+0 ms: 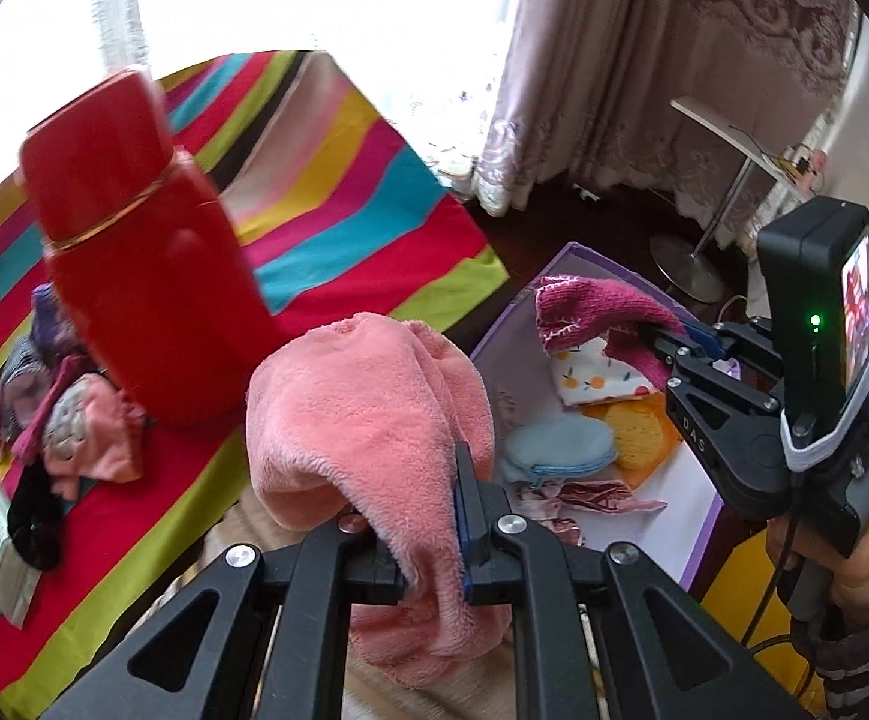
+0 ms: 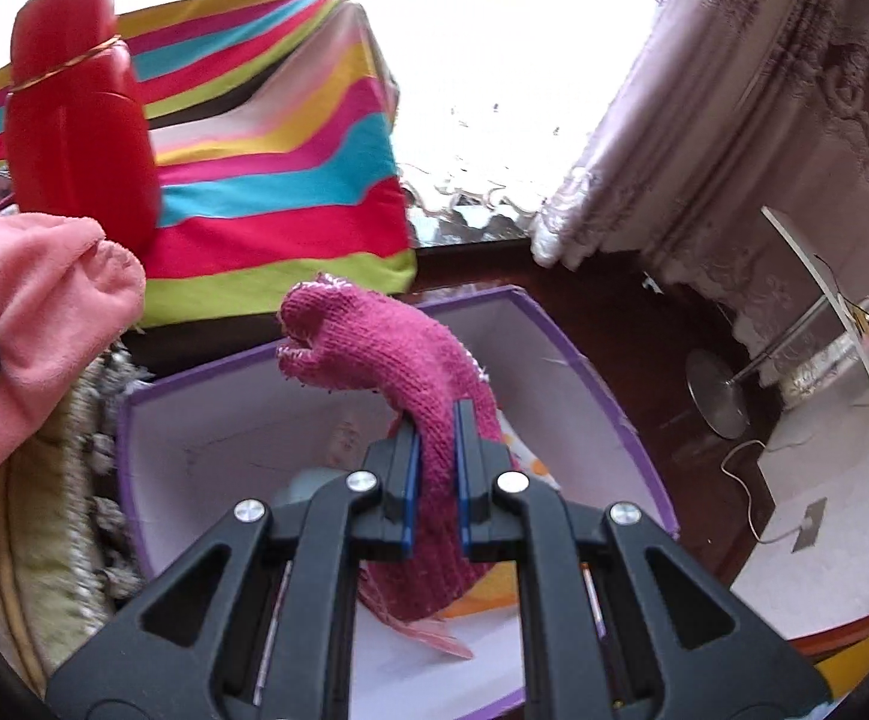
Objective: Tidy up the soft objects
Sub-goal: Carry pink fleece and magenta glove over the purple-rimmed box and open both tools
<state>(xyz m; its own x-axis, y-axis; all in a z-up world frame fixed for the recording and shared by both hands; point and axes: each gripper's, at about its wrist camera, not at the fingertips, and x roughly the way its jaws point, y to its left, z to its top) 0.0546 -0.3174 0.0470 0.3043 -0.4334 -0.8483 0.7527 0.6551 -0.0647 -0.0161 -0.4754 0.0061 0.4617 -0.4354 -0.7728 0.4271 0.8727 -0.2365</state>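
Observation:
My left gripper (image 1: 431, 516) is shut on a fluffy salmon-pink cloth (image 1: 368, 408), which hangs over the gap between the striped table and the box. To its right, my right gripper (image 1: 671, 333) is shut on a magenta knitted cloth (image 1: 596, 306) held above the purple-rimmed box (image 1: 698, 546). In the right wrist view the right gripper (image 2: 437, 468) pinches that magenta knit (image 2: 386, 348) over the box (image 2: 608, 402); the pink cloth (image 2: 32, 324) shows at the left edge. Inside the box lie a pale blue pad (image 1: 560, 450), an orange piece (image 1: 638, 432) and a fruit-print cloth (image 1: 590, 375).
A tall red flask (image 1: 140, 252) stands on the striped tablecloth (image 1: 338, 192), with a heap of small cloths (image 1: 62, 420) to its left. A fringed green rug (image 2: 56, 480) lies beside the box. A lamp stand (image 2: 728, 390) and curtains (image 2: 734, 120) are at the right.

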